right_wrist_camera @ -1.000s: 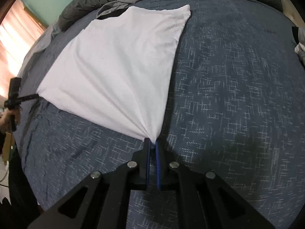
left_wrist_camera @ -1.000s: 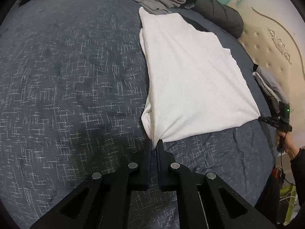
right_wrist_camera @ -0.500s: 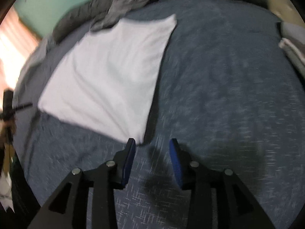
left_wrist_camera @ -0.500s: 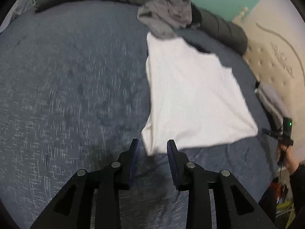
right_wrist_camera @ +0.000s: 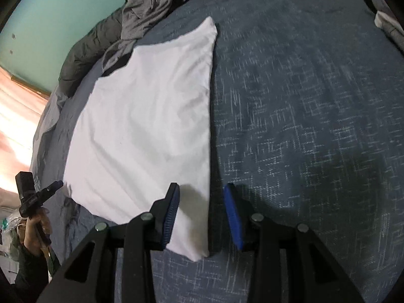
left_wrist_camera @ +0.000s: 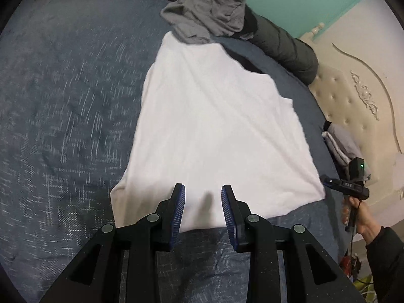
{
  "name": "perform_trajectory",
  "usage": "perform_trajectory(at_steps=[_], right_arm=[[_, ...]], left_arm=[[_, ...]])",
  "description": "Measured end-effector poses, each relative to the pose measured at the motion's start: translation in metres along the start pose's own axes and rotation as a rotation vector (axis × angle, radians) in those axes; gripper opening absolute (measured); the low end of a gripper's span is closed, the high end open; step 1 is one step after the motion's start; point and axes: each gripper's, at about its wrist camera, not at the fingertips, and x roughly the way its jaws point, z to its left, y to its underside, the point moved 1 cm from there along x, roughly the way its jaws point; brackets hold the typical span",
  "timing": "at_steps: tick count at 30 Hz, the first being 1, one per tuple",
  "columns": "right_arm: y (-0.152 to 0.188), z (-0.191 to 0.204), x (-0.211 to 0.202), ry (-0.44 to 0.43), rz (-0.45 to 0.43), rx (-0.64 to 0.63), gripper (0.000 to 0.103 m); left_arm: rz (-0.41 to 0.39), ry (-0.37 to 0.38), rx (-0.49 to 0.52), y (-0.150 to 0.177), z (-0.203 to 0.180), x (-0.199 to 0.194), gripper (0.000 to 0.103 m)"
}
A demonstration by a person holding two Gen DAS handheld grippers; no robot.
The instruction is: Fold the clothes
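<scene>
1. White garment (left_wrist_camera: 214, 131): we find it spread flat on the blue-grey bedspread (left_wrist_camera: 63, 101), its long axis running away from us toward the far side of the bed. Whether it is already folded over on itself we cannot tell.
2. Left gripper (left_wrist_camera: 203, 208): we hold it with fingers parted and nothing between them, poised over the near hem of the white garment, close to its near left corner.
3. Right gripper (right_wrist_camera: 202, 210): our fingers likewise stand apart and empty, straddling the garment's right edge just short of its near right corner.
4. Governing relation: both near corners lie directly under or just ahead of our fingers, one to each gripper; neither is markedly nearer.
5. Grey garment (left_wrist_camera: 209, 17): crumpled at the far end, overlapping the white garment's far edge.
6. Dark rolled quilt (left_wrist_camera: 282, 48): lying along the far edge of the bed.
</scene>
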Motion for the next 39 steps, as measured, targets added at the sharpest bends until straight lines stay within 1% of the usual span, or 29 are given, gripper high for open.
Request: perform_trajectory(at_steps=[2,3,6,9,12,14,17,25,28,29,30,31,33,37,39], right_arm=[[-0.003,-0.001,-0.003,0.008,-0.011,0.0,0.037],[-0.012,0.001,-0.005,0.012,-0.026,-0.005,0.037],[-0.042,0.005,-0.008,0.025,-0.074,-0.019,0.038],[-0.072,0.01,-0.011,0.038,-0.123,-0.034,0.041],[-0.112,0.019,-0.001,0.077,-0.16,-0.062,0.048],[-0.139,0.025,0.005,0.104,-0.184,-0.081,0.048],[-0.163,0.029,0.026,0.166,-0.182,-0.113,0.049],[-0.226,0.038,0.084,0.334,-0.171,-0.199,0.049],[-0.236,0.035,0.097,0.329,-0.173,-0.198,0.048],[-0.237,0.034,0.099,0.312,-0.173,-0.206,0.043],[-0.237,0.034,0.102,0.293,-0.171,-0.214,0.018],[-0.238,0.035,0.103,0.298,-0.177,-0.226,0.007],[-0.24,0.036,0.102,0.315,-0.201,-0.237,0.004],[-0.248,0.033,0.091,0.343,-0.276,-0.219,0.004],[-0.25,0.033,0.091,0.358,-0.285,-0.224,0.004]], left_arm=[[-0.006,-0.007,-0.009,0.002,0.006,0.005,0.033],[-0.008,-0.011,-0.014,0.002,0.009,0.007,0.033],[-0.03,-0.007,-0.021,0.005,0.014,0.009,0.033],[-0.047,-0.011,-0.005,0.008,0.013,0.011,0.033],[-0.05,-0.014,0.01,0.009,0.012,0.014,0.033],[-0.051,-0.008,0.003,0.01,0.014,0.015,0.033],[-0.05,-0.001,-0.009,0.01,0.016,0.017,0.033],[-0.051,-0.004,0.016,0.013,0.016,0.025,0.033],[-0.047,0.003,0.011,0.012,0.017,0.025,0.033],[-0.047,0.005,0.01,0.012,0.017,0.025,0.033],[-0.048,0.007,0.01,0.012,0.017,0.025,0.033],[-0.049,0.008,0.011,0.013,0.018,0.025,0.033],[-0.049,0.009,0.012,0.013,0.018,0.025,0.033],[-0.05,0.014,0.009,0.014,0.019,0.024,0.033],[-0.049,0.012,0.012,0.015,0.019,0.024,0.033]])
